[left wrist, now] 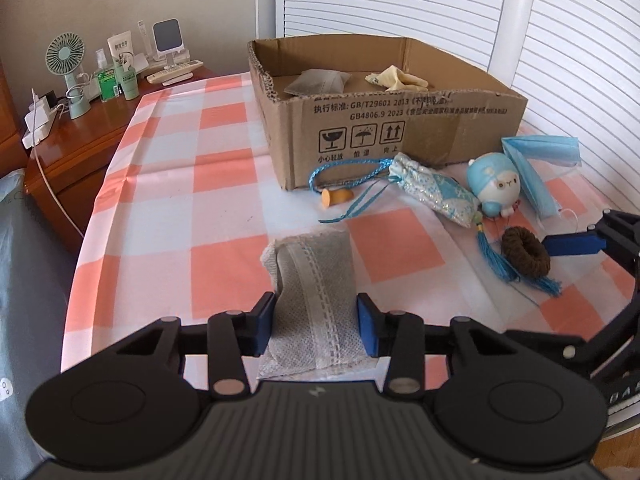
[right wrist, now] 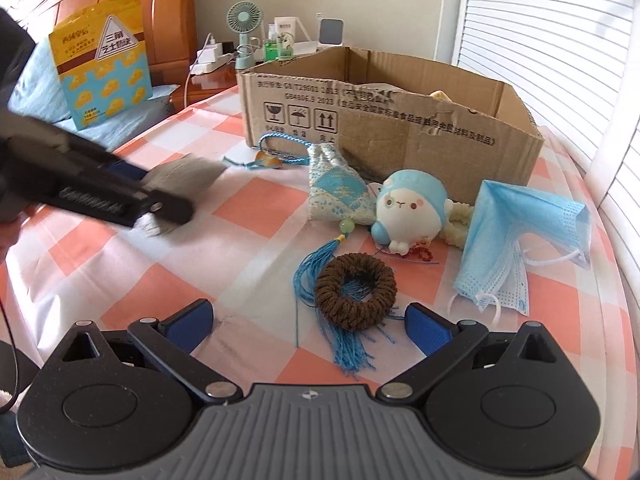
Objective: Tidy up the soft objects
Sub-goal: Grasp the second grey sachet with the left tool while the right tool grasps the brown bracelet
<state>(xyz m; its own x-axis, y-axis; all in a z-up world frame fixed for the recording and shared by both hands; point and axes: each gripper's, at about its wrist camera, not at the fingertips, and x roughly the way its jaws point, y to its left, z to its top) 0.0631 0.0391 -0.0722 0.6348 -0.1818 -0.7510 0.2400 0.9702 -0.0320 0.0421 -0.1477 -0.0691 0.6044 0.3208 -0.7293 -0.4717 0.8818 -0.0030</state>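
Left tongs (left wrist: 316, 320) gripping grey pouch (left wrist: 316, 280) across its width, long axis pointing toward cardboard box (left wrist: 400, 128) dead ahead. Right tongs (right wrist: 308, 320) hanging wide open, empty, hovering just short of brown scrunchie (right wrist: 356, 290).

Both grippers: black ribbed housings, round side discs, silver pivot screws, black linkages. Left gripper (left wrist: 316, 322) and right gripper (right wrist: 308, 326) carry blue pads.

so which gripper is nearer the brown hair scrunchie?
Right. The right gripper is open with the brown scrunchie just ahead of its fingertips. The left gripper is off to the side, shut on the grey pouch.
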